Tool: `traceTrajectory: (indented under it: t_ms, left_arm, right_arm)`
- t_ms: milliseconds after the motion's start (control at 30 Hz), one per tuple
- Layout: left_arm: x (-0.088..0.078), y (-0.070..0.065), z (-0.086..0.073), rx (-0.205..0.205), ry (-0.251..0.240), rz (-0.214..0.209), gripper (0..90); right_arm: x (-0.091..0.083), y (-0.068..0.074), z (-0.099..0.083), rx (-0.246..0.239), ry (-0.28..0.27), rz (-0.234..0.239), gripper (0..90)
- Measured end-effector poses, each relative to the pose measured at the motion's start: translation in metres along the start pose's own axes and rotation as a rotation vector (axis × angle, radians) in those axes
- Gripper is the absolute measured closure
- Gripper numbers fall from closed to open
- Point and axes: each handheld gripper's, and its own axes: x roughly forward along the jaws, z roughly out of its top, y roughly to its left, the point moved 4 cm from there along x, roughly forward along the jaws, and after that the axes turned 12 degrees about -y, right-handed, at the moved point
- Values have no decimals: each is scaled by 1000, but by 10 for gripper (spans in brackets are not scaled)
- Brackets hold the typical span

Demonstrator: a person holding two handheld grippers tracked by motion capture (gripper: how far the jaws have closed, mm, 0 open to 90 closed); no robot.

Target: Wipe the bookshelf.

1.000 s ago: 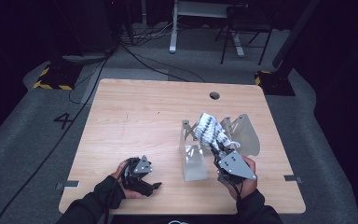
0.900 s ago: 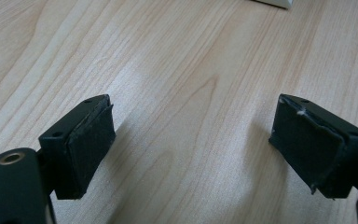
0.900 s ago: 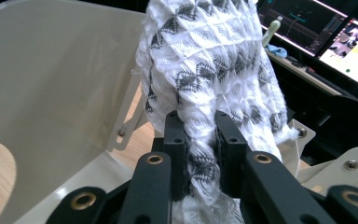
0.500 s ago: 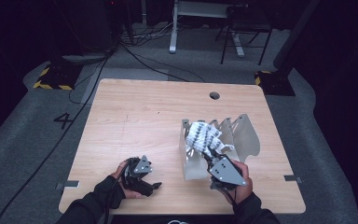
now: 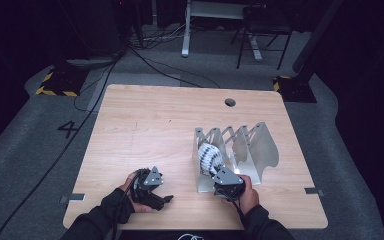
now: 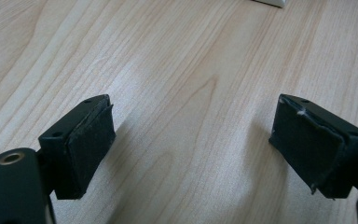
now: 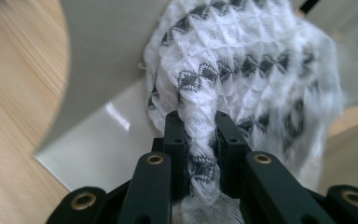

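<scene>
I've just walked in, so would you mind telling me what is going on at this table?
A person at a wooden table holds a gripper in each hand. The right gripper is shut on a bunched white cloth with a black pattern and has it in the leftmost slot of a grey divider rack. The left gripper is open with nothing between its jaws, low over bare wood near the table's front edge.

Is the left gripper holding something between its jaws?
No, the left gripper stands open over bare table, with nothing between its jaws.
</scene>
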Motion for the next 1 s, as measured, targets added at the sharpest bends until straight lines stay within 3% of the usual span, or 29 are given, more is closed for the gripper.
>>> traceTrajectory:
  t_ms: [133,267,467,600,833,933,1000]
  left_arm:
    - [0,0,0,0,0,0,135]
    - [0,0,0,0,0,0,135]
    - [0,0,0,1,1,-1,135]
    - [0,0,0,1,1,-1,135]
    - [0,0,0,3,1,-1,135]
    - [0,0,0,1,0,0,135]
    - [0,0,0,1,1,-1,135]
  right_arm:
    - [6,-5,-9,28,19,-6,779]
    - [4,-5,-5,10,1,-14,779]
    - [-18,-15,28,14,-136,-77,778]
    - [-32,-24,42,50,-202,-110,776]
    - [-60,-31,69,12,-345,-210,775]
    - [-60,-32,71,6,-347,-213,775]
    - [-53,-30,65,3,-315,-198,775]
